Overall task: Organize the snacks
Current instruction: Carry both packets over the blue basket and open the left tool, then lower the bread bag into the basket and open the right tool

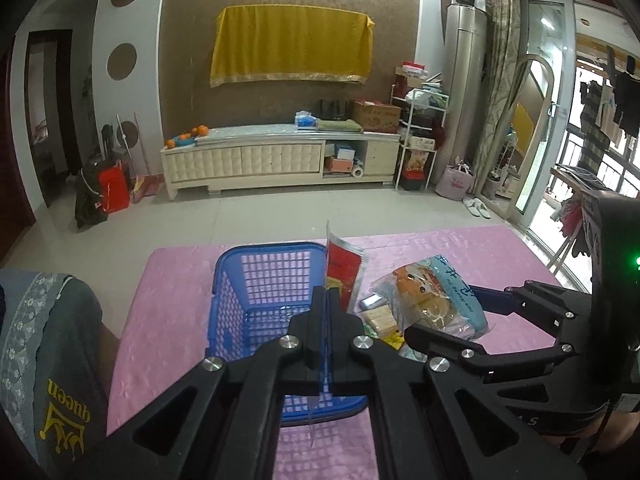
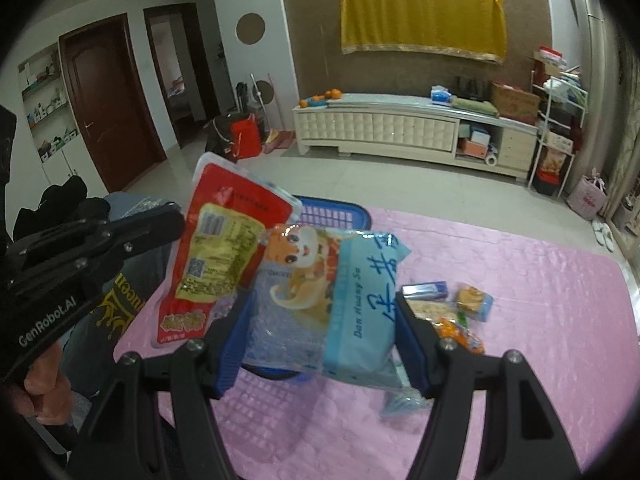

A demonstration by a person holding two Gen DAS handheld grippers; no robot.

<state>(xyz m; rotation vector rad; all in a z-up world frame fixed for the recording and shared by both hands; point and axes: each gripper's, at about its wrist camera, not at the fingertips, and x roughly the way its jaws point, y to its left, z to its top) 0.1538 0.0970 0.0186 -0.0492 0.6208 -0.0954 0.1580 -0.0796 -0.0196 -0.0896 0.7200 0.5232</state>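
Note:
My left gripper (image 1: 326, 300) is shut on the edge of a red and yellow snack packet (image 1: 345, 270) and holds it upright over the right rim of the blue mesh basket (image 1: 256, 280). The packet also shows in the right wrist view (image 2: 224, 252). My right gripper (image 2: 324, 312) is shut on a clear and light-blue bag of pastries (image 2: 340, 296), held above the pink mat right of the basket (image 2: 332, 210). That bag shows in the left wrist view (image 1: 432, 296) with the right gripper (image 1: 444, 320) around it.
Several small snack packs (image 2: 452, 308) lie on the pink mat (image 2: 540, 280); they also show in the left wrist view (image 1: 380, 316). The person's leg (image 1: 52, 352) is at the mat's left edge. A white TV cabinet (image 1: 280, 160) stands across the tiled floor.

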